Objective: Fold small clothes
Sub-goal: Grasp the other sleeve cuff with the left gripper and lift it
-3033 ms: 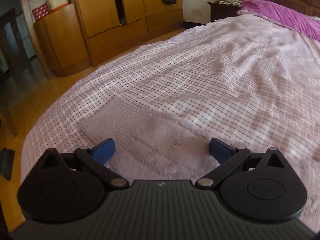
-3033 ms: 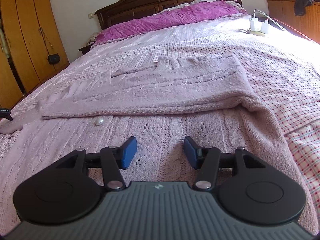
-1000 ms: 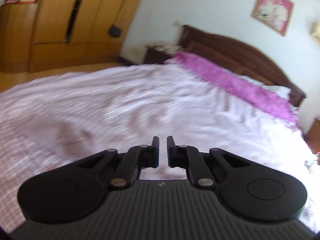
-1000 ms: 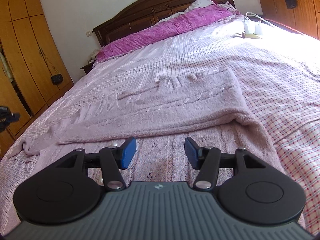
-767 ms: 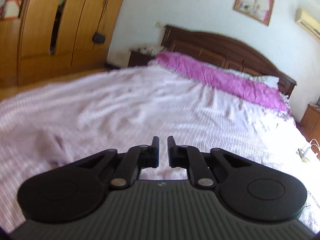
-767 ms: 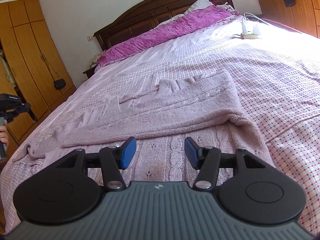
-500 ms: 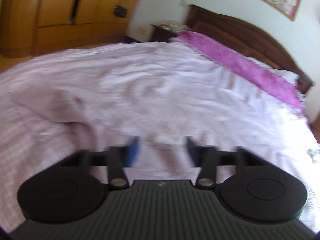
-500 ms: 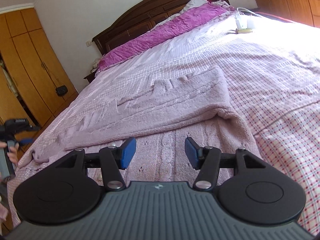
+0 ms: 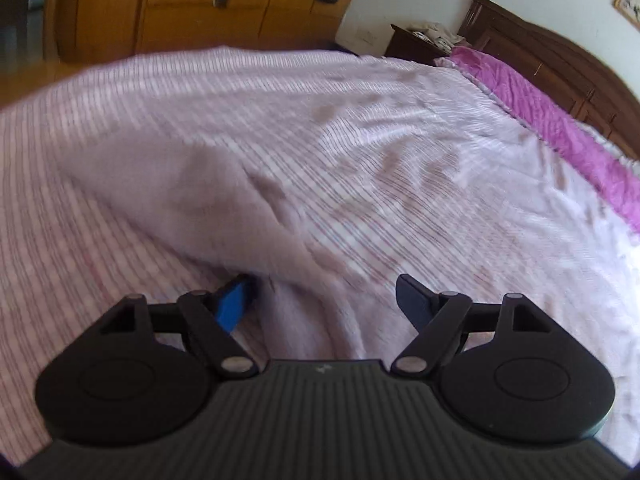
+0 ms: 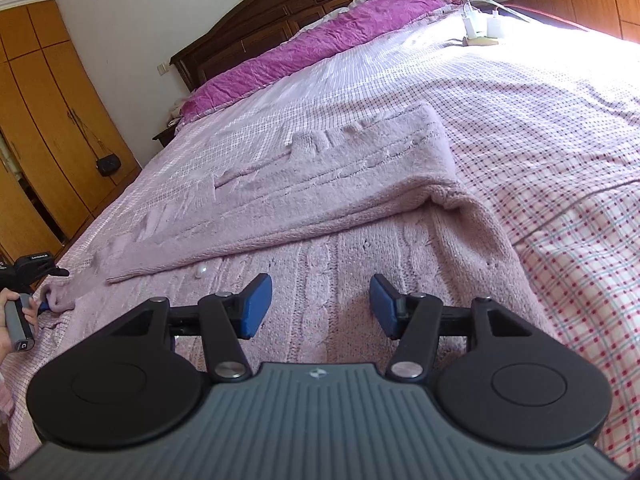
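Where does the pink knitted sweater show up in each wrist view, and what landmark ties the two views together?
Left wrist view: the pink knitted sweater, blurred, runs from centre-left down between the open fingers of the left tool.
Right wrist view: the sweater fills the centre, folded over itself, reaching under the open right tool.
Shared landmark: the magenta quilt along the dark wooden headboard.

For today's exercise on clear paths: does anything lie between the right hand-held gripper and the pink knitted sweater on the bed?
Nothing visible does. The right hand-held gripper is open right above the pink knitted sweater, with only a small white bead lying on the knit off to its left.
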